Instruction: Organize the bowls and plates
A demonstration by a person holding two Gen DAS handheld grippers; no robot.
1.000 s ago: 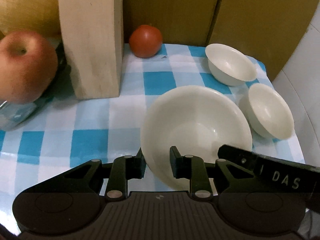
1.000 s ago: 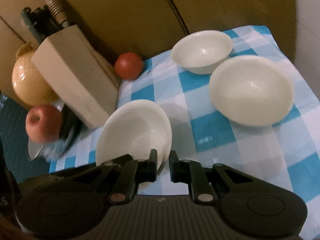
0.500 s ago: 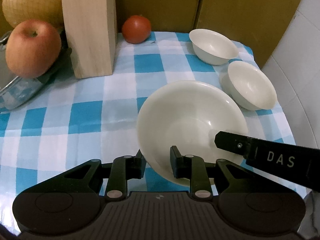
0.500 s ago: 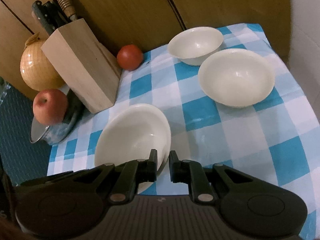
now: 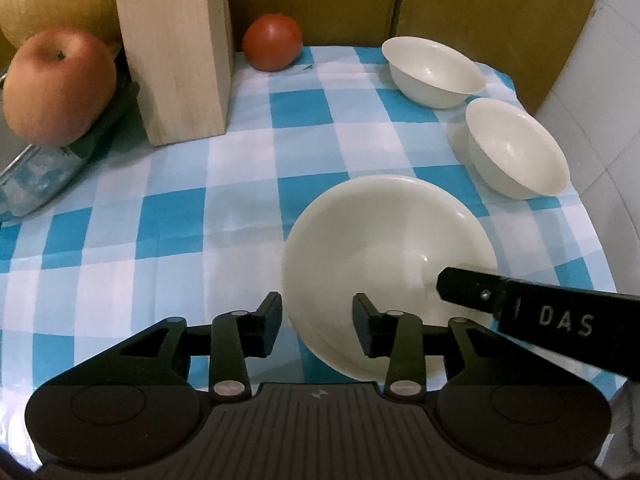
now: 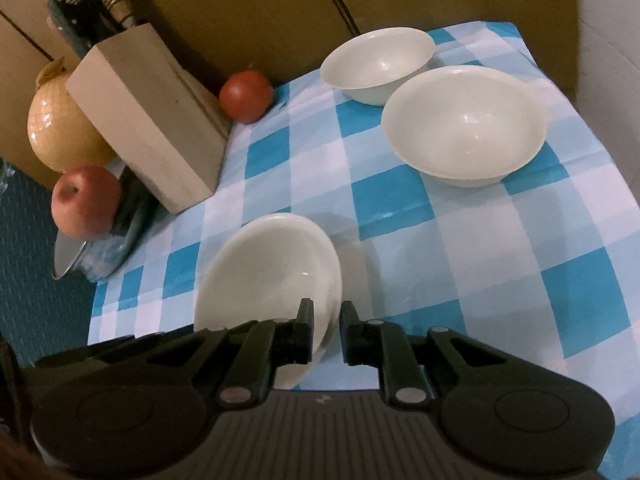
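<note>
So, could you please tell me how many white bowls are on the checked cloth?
3: a large bowl nearest, gripped at its rim by the right gripper, and two smaller ones near the far right corner. None looks hidden.

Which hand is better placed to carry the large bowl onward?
Right: the right gripper pinches the large bowl by its rim; the left gripper has its jaws opening, rim loose between them.
</note>
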